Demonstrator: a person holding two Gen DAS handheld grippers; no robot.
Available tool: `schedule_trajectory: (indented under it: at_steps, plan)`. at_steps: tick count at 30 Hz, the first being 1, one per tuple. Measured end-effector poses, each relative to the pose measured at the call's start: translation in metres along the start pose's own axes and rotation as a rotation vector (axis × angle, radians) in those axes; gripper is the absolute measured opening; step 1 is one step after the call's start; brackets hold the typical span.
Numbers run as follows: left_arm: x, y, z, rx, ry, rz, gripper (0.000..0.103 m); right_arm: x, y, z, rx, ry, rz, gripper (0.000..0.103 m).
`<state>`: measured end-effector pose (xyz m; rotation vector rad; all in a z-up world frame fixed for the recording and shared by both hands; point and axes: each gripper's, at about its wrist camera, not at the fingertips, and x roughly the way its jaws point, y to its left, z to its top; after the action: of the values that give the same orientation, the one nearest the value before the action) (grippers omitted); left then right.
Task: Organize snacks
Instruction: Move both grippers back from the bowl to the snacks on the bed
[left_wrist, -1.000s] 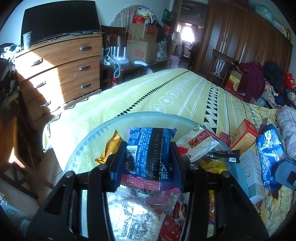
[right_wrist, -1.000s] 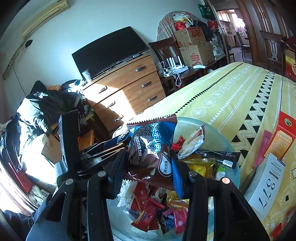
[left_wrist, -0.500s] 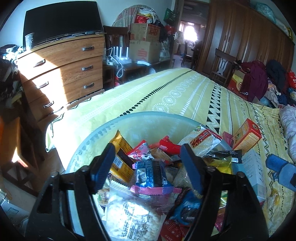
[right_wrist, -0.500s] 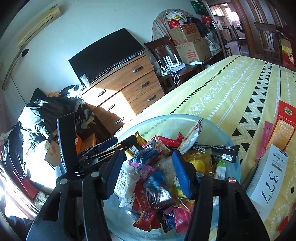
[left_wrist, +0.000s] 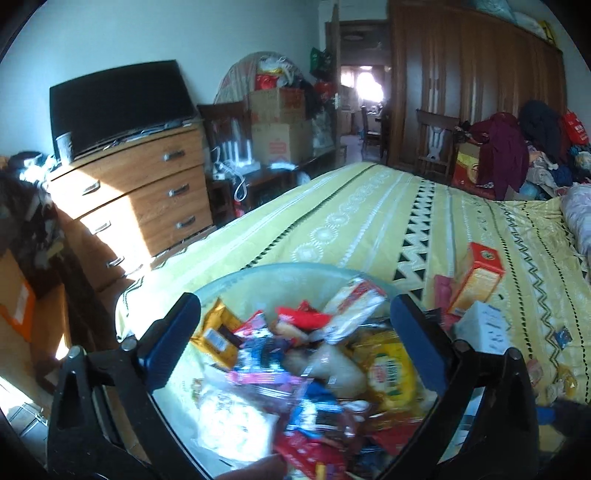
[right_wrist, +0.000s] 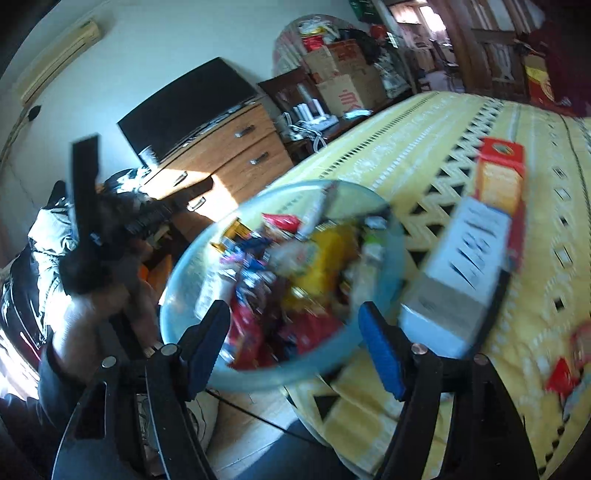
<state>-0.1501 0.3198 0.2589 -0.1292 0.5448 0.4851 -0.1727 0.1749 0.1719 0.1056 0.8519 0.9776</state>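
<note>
Left wrist view: the left gripper (left_wrist: 295, 350) has its jaws opening wide with nothing pinched, hovering above the snack packets (left_wrist: 317, 369) heaped in the clear bowl (left_wrist: 280, 271). At two o'clock from the bowl an orange box (left_wrist: 478, 282) and a white box (left_wrist: 484, 326) lie on the yellow bedspread (left_wrist: 369, 229). Right wrist view: the right gripper (right_wrist: 295, 343) is also opening, empty, over the bowl's near rim; the wooden dresser (right_wrist: 229, 158) sits at eleven o'clock

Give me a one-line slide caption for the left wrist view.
Left gripper, jaws opening and empty, above a glass bowl heaped with snack packets on a yellow bedspread.
</note>
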Motion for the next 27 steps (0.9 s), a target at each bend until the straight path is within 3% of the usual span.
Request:
schedule_trajectory:
  at_steps: [8,13,27]
  plan:
    - [-0.017,-0.07,0.002,0.072,-0.014,-0.093,0.103,-0.061,-0.069,-0.05,0.15,-0.026,-0.088,0.076]
    - [-0.02,-0.113,-0.003,0.145,-0.009,-0.13,0.103,-0.091,-0.098,-0.063,0.205,-0.06,-0.124,0.076]
    - [-0.032,-0.177,-0.013,0.268,-0.002,-0.18,0.103,-0.127,-0.142,-0.084,0.306,-0.118,-0.147,0.079]
